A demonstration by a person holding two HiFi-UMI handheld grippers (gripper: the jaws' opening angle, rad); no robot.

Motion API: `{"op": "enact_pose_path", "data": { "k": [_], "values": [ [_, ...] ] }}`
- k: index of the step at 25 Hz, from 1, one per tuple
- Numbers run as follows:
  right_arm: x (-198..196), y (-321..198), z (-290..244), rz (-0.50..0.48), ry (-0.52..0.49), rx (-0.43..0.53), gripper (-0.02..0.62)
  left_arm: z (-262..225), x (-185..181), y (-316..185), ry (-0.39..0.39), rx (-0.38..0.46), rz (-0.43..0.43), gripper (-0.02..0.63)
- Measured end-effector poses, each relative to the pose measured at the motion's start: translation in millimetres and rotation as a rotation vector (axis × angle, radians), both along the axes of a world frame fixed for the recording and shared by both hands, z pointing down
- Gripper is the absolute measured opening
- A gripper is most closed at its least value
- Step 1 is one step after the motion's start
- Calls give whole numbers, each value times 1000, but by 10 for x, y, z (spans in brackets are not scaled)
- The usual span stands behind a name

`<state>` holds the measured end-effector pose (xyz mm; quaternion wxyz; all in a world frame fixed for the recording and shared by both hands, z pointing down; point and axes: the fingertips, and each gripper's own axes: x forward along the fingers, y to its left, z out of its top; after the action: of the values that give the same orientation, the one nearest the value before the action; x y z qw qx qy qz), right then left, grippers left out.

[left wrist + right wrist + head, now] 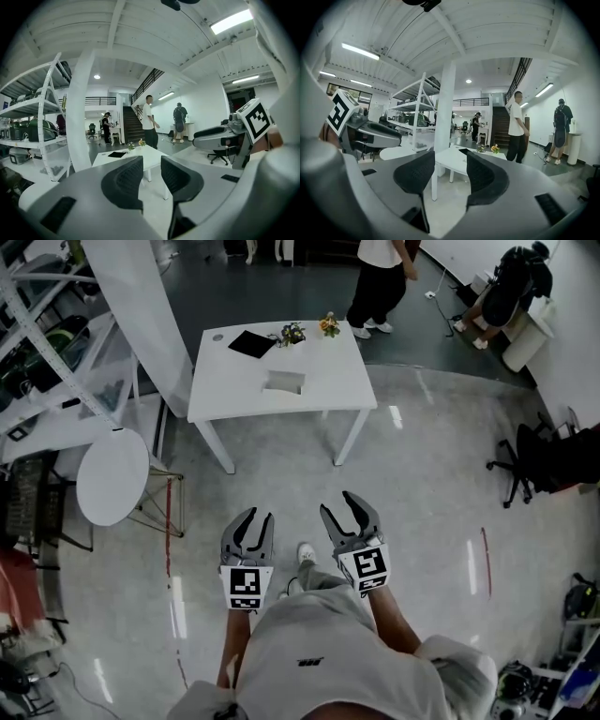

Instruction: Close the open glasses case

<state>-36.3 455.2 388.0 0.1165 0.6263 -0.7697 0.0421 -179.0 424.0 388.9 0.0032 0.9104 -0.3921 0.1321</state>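
Pale glossy floor (431, 456); white table (225, 381); round table (112, 474); white shelving (28, 108); white column (80, 112); dark staircase (131, 125); black chair (517, 463); ceiling strip lights (229, 21).

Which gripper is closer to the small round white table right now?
Left. The left gripper hangs to the right of the round table; the right gripper is farther right still, beyond it.

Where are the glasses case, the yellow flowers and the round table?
glasses case (283, 382), head view, middle of the case.
yellow flowers (328, 325), head view, the blossoms.
round table (112, 476), head view, bare top.
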Motion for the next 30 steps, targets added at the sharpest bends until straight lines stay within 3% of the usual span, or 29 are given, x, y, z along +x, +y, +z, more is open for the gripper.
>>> {"op": "enact_pose_path", "data": {
  "k": [9, 17, 30],
  "values": [
    [371, -572, 9, -13, -10, -37, 215, -47, 399, -590, -7, -10, -5, 132],
    [716, -1057, -21, -50, -27, -7, 210, -70, 774, -1035, -37, -9, -28, 131],
    [1069, -1578, 7, -83, -53, -14, 210, -25, 1164, -1490, -42, -9, -61, 132]
  ]
}}
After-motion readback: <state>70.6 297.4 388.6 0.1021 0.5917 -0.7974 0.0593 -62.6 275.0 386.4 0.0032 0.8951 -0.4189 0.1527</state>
